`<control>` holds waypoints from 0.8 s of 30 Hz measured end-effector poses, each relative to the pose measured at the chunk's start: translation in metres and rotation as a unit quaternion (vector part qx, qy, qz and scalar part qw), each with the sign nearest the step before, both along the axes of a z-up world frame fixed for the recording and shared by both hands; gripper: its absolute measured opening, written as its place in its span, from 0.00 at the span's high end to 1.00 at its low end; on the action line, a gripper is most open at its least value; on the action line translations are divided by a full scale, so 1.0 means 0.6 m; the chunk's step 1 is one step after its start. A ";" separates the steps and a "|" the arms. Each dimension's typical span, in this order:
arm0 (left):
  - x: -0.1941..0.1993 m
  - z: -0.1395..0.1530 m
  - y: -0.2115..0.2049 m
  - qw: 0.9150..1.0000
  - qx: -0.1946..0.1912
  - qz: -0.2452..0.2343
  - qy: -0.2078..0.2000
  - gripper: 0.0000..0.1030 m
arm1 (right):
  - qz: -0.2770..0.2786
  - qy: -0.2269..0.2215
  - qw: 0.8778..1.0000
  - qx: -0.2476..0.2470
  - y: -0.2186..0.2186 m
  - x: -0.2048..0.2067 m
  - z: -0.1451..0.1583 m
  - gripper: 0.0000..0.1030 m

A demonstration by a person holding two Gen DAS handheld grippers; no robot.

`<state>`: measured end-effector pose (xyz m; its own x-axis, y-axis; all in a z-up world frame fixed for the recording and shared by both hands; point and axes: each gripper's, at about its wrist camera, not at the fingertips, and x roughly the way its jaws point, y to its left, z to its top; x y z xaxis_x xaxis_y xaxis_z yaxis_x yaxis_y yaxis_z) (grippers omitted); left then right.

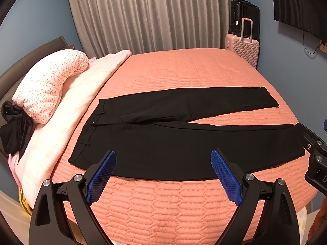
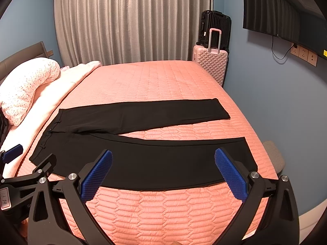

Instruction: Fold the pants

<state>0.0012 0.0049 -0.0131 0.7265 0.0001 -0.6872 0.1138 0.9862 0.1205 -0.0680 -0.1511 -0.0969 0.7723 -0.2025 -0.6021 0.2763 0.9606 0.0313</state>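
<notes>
Left-wrist view, left to right. A dark crumpled garment (image 1: 14, 126) lies at the frame's left edge, partly cut off, beside a pink spotted pillow (image 1: 49, 85) resting against a grey headboard (image 1: 30, 61); a pale pink blanket (image 1: 67, 110) runs along that side of the bed. The black pants (image 1: 163, 140) lie flat and unfolded on the salmon quilted bedspread (image 1: 173, 204), waistband toward the pillow, legs splayed in a narrow V toward the right. The near leg runs along the bed's front edge. The left gripper (image 1: 163, 157) hovers above that leg, its blue-padded fingers (image 1: 102, 177) spread wide and holding nothing. At the right margin only a black fragment of the right gripper (image 1: 315, 155) shows. Behind the bed hang grey curtains (image 1: 153, 14); a pink suitcase (image 1: 243, 47) stands in front of a black suitcase (image 1: 245, 18), which it partly hides.

Right-wrist view, left to right. The left gripper (image 2: 26, 163) enters at the lower left, one blue pad visible, its far side cut off. The right gripper (image 2: 163, 156) hovers over the hem half of the near leg, fingers (image 2: 231, 175) wide apart and empty. A grey object (image 2: 273, 157) shows past the bed's right corner, too hidden to identify. A wall-mounted screen (image 2: 282, 18) is cropped by the lens rim, with a cable and sockets (image 2: 304, 54) below.
</notes>
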 end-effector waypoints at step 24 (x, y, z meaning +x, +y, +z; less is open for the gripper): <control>0.000 0.008 -0.005 1.000 0.007 -0.004 -0.002 0.11 | 0.001 -0.001 1.000 0.002 0.000 0.004 -0.006 0.04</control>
<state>0.0012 0.0021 -0.0083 0.7291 0.0042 -0.6844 0.1215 0.9833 0.1354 -0.0657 -0.1510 -0.1006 0.7742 -0.1993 -0.6007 0.2751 0.9607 0.0359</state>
